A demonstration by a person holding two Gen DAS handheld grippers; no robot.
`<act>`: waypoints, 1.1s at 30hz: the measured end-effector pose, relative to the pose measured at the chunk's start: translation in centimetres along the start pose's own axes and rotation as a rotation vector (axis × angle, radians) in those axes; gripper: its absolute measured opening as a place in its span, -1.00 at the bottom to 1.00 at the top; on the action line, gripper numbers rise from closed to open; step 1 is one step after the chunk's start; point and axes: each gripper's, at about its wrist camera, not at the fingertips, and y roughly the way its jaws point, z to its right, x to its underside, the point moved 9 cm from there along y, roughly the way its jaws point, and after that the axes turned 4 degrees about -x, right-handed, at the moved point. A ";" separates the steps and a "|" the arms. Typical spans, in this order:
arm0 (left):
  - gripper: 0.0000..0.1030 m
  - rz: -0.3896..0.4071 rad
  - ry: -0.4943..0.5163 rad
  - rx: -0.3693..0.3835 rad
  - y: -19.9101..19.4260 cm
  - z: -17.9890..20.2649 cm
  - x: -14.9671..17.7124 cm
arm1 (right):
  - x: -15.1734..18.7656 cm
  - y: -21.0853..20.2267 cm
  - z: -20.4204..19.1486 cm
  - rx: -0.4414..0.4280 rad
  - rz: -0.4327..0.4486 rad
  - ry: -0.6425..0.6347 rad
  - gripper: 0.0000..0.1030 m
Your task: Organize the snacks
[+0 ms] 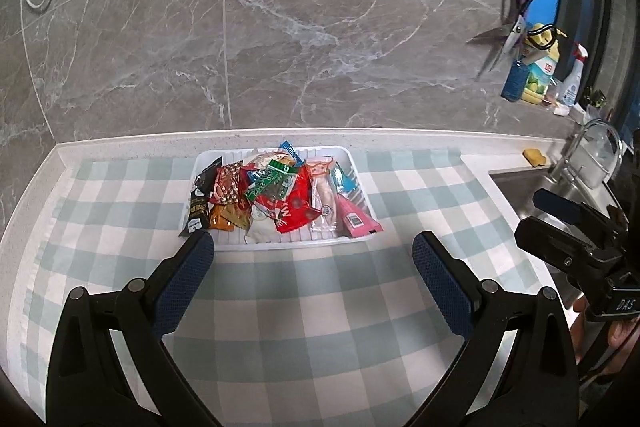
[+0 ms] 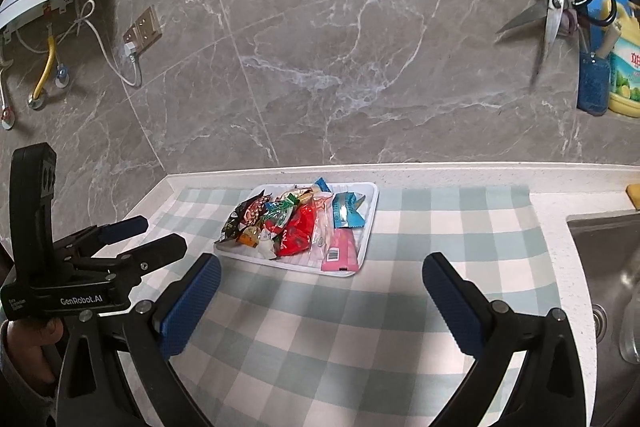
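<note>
1. Because every wrapped snack packet [image 1: 280,195] lies heaped inside the shallow white ribbed plastic tray [image 1: 362,201], none loose on the checked green-and-white cloth [image 1: 320,307], the scene fits either gathering finished or sorting ahead.
2. Left tool [image 1: 314,247]: blue-padded fingers spread wide, holding nothing, tray just beyond its tips.
3. Right tool [image 2: 322,271]: likewise spread and holding nothing, hovering over the desk, tray ahead and slightly left.
</note>
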 end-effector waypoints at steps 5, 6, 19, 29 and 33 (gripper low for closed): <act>0.96 -0.016 0.004 0.008 -0.4 -0.1 1.9 | 0.8 -0.4 -0.7 0.000 -0.007 -0.008 1.00; 0.96 -0.021 0.005 0.008 -0.3 -0.2 2.3 | 1.0 -0.5 -0.8 0.000 -0.009 -0.008 1.00; 0.96 -0.055 -0.005 0.010 -0.2 -1.7 5.1 | 1.8 -0.7 -2.1 0.002 -0.020 -0.017 1.00; 0.96 -0.049 0.001 0.013 -0.5 -1.9 5.0 | 1.9 -0.7 -2.4 0.001 -0.019 -0.021 1.00; 0.96 -0.050 0.000 0.013 -0.6 -1.9 5.0 | 1.9 -0.7 -2.4 0.002 -0.020 -0.022 1.00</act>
